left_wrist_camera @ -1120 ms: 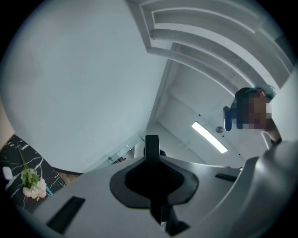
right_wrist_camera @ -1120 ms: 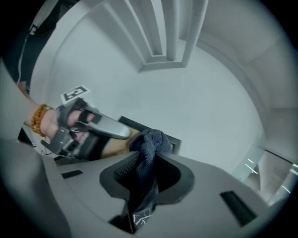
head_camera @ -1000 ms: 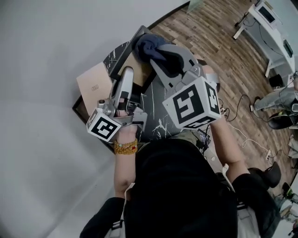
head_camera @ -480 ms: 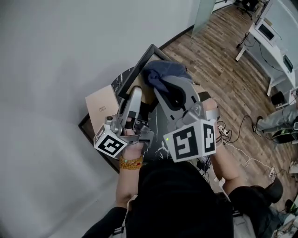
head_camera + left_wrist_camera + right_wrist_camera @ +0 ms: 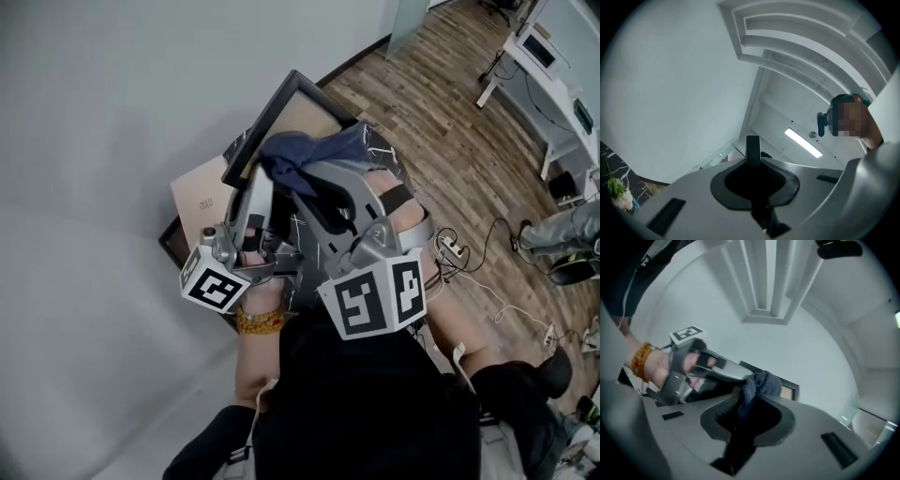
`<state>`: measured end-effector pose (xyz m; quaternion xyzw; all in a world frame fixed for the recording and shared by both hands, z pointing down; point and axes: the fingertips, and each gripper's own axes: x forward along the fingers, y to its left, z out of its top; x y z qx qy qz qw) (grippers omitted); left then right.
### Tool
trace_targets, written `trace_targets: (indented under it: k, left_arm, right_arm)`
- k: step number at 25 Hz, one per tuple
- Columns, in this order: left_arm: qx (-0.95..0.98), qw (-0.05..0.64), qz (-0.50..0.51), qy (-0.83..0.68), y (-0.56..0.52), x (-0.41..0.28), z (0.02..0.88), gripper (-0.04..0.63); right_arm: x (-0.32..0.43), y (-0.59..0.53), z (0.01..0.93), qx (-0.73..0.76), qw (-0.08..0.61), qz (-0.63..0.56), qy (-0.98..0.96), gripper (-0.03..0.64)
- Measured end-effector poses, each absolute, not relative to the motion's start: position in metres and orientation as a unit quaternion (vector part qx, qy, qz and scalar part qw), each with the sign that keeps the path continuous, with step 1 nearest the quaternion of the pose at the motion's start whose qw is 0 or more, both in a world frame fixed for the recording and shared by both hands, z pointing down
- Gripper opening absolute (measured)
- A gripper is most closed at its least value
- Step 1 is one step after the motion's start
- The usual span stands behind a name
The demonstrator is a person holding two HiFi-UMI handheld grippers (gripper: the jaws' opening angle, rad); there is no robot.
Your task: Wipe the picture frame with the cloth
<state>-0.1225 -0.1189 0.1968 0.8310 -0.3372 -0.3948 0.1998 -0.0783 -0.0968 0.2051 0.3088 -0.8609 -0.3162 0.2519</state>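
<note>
In the head view the black picture frame [image 5: 264,127] stands tilted up off the dark table. My left gripper [image 5: 258,185] is shut on the frame's lower edge, which shows as a thin black strip [image 5: 753,149] between the jaws in the left gripper view. To its right, my right gripper [image 5: 314,186] is shut on a dark blue cloth [image 5: 309,153] bunched against the frame's face. In the right gripper view the cloth [image 5: 758,384] sticks out of the jaws, with the frame [image 5: 788,388] behind it and the left gripper [image 5: 701,363] beside it.
A tan cardboard box [image 5: 197,197] lies left of the frame on the black marbled table [image 5: 392,164], close to a grey wall. Wooden floor, a power strip with cables [image 5: 452,249] and a white desk [image 5: 544,56] lie to the right.
Both grippers rose. The frame tipped up higher and the cloth slid left across it, closer to the left gripper.
</note>
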Motion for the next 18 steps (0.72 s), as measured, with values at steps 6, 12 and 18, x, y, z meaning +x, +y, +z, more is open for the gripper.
trace_targets:
  k: [6,12,18]
  left_arm:
    - [0.774,0.270,-0.481,-0.310,-0.118,-0.142,0.209,0.025]
    - [0.767,0.284,-0.516,-0.254,-0.114,-0.117,0.186,0.025]
    - [0.748,0.278,-0.543,-0.261,-0.121,-0.125,0.175,0.025]
  right_arm:
    - [-0.032,-0.099,0.164,0.295,0.119,-0.205,-0.926,0.054]
    - [-0.009,-0.135,0.124,0.338,0.010,-0.201,-0.919,0.054]
    - [-0.074,-0.063,0.190,0.265,0.105,-0.241,-0.928,0.054]
